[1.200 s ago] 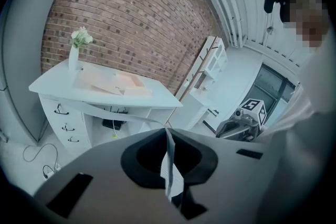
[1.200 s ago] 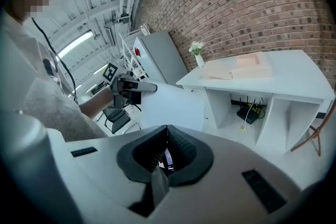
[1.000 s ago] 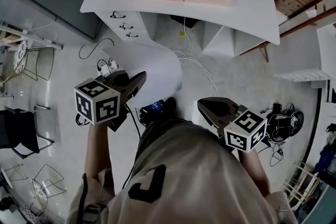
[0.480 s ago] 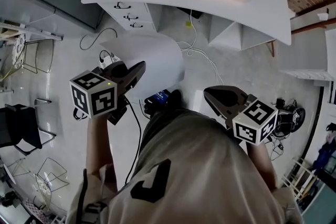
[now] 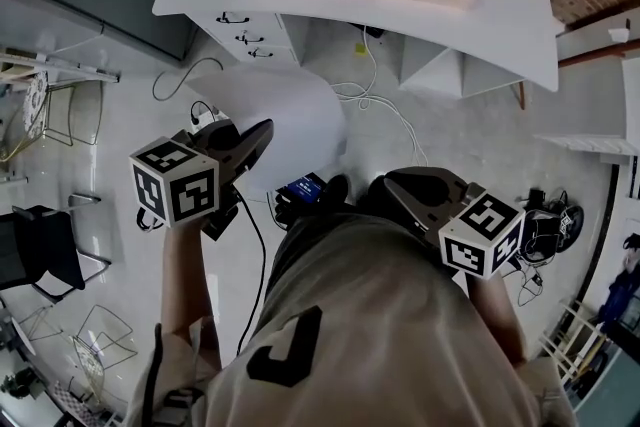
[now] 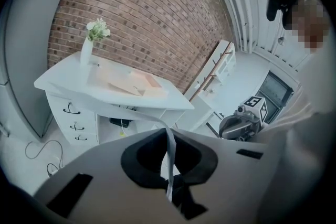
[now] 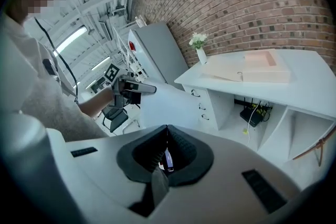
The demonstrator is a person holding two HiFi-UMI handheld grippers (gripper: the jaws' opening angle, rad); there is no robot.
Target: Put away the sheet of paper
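A white desk (image 5: pixel 500 15) stands against a brick wall (image 6: pixel 147 13) on a pale floor (image 5: pixel 120 150).

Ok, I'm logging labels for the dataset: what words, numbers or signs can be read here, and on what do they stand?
No readable text anywhere.
Left marker cube and right marker cube: black-and-white square codes, no letters.
Sheet of paper: visible side blank.
Shirt: dark graphic, not legible as text.
Blue item: any print too small to read.
Red mark on the grey cabinet: too blurred.
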